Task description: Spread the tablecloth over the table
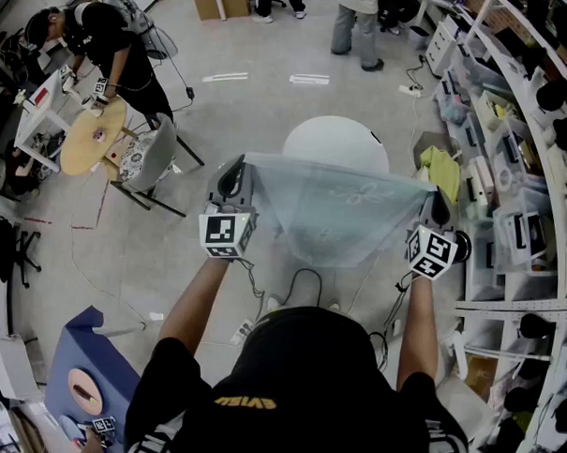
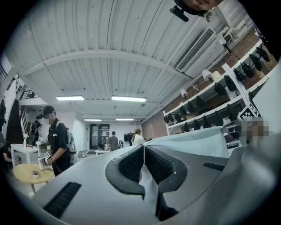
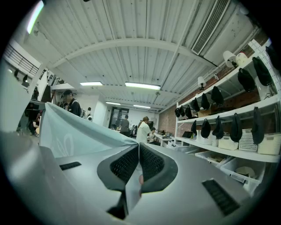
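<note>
Grey workshop floor (image 1: pixel 251 107) fills the head view. At its far left a person (image 1: pixel 108 44) in dark clothes bends over a small round wooden table (image 1: pixel 86 137), and a chair (image 1: pixel 150 159) stands just beside that table.

Nearer the middle, the left gripper (image 1: pixel 234 179) is held out level. Its jaws are pinched together on the left top corner of the tablecloth (image 1: pixel 336 214). In the left gripper view a thin fold of the fabric runs between the ribbed pads (image 2: pixel 131 165).

The pale, see-through tablecloth hangs stretched in the air between the two grippers. Its top edge is taut and its lower part sags to a point. It overlaps the near edge of the round white table (image 1: pixel 334 140) behind it. Whether cloth and table touch cannot be told.

The right gripper (image 1: pixel 434 207) is clamped the same way on the right top corner, with fabric squeezed between its pads (image 3: pixel 151 163). Shelves (image 1: pixel 541 138) with bins and dark objects line the right wall.
</note>
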